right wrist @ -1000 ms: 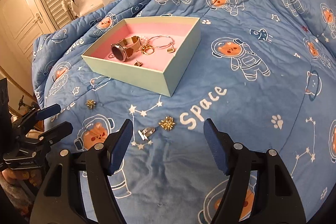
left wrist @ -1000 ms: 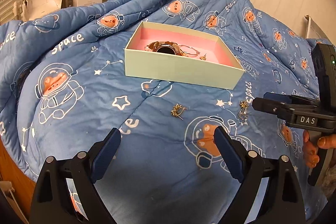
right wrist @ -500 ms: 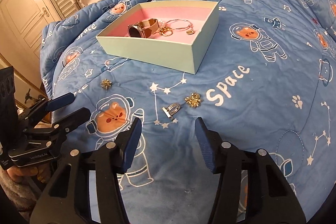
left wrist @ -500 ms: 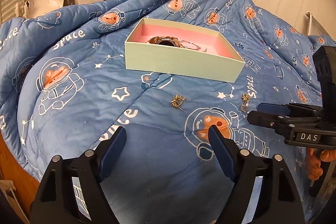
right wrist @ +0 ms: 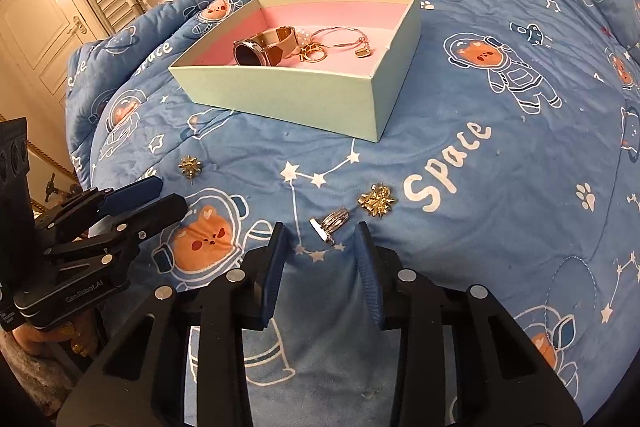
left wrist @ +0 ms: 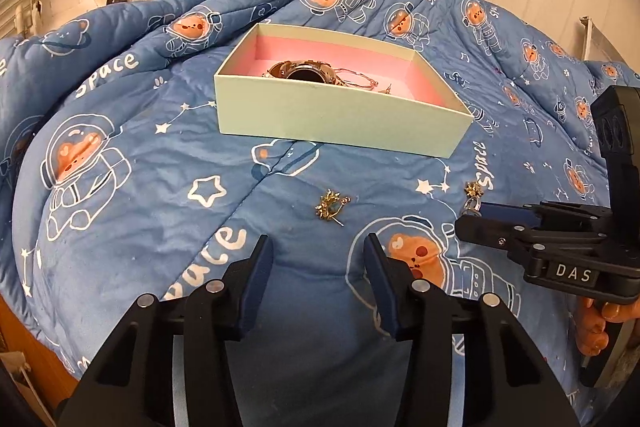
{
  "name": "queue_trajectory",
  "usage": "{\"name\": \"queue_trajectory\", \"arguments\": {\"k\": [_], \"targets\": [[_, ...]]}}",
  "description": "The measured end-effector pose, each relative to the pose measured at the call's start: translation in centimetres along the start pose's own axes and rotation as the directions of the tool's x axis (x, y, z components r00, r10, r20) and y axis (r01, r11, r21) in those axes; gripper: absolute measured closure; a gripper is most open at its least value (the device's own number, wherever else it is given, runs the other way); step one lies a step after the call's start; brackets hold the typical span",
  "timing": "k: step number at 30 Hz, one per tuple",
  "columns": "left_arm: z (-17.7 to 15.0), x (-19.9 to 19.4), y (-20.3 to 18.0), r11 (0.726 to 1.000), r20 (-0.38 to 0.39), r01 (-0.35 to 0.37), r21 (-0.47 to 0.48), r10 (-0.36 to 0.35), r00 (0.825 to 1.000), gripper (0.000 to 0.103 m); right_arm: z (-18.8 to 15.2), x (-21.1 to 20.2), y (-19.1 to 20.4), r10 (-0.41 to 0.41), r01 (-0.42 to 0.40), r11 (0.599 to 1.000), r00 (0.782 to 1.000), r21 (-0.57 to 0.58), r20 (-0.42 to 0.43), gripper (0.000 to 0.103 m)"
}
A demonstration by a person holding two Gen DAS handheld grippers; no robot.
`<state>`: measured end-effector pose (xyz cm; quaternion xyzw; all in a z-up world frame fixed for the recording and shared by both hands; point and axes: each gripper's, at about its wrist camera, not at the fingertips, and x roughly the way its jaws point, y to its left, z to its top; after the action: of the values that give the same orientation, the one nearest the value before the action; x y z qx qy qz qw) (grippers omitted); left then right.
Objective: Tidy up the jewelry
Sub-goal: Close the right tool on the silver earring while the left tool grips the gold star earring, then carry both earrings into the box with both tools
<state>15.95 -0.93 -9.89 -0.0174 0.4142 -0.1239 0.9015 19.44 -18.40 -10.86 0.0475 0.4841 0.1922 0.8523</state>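
Silver ring (right wrist: 330,221) is seen on the quilt (right wrist: 480,187), just ahead of the right gripper (right wrist: 320,247), lying aslant between its parted fingers. The left gripper (left wrist: 318,259), likewise parted, is aimed at a gold earring (left wrist: 331,207); the box (right wrist: 280,95) lies beyond.

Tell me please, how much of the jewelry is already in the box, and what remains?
Done: a watch, rings and a bangle lie in the box. In hand: nothing; the right gripper frames the silver ring, and the left gripper faces a gold earring. Left: both, plus another gold earring, on the quilt.
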Motion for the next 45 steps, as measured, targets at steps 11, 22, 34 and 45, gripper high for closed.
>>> {"name": "queue_trajectory", "arguments": {"k": [11, 22, 34, 45], "targets": [[1.5, 1.6, -0.6, 0.999, -0.004, -0.013, 0.038, 0.013, 1.000, 0.067, 0.8, 0.8, -0.1, -0.015, 0.015, 1.000, 1.000, 0.014, 0.008, 0.076], [2.2, 2.0, -0.8, 1.000, -0.013, 0.001, 0.021, -0.001, 1.000, 0.081, 0.9, 1.1, -0.1, -0.020, 0.020, 1.000, 1.000, 0.017, 0.011, 0.081], [2.3, 2.2, -0.8, 1.000, -0.020, 0.011, 0.008, -0.011, 1.000, 0.085, 0.9, 1.1, -0.1, -0.025, 0.025, 1.000, 1.000, 0.014, 0.014, 0.082], [1.7, 0.9, -1.3, 1.000, -0.008, 0.017, 0.002, -0.017, 1.000, 0.085, 0.4, 0.6, 0.2, -0.032, 0.032, 0.999, 0.999, -0.005, 0.023, 0.082]]}}
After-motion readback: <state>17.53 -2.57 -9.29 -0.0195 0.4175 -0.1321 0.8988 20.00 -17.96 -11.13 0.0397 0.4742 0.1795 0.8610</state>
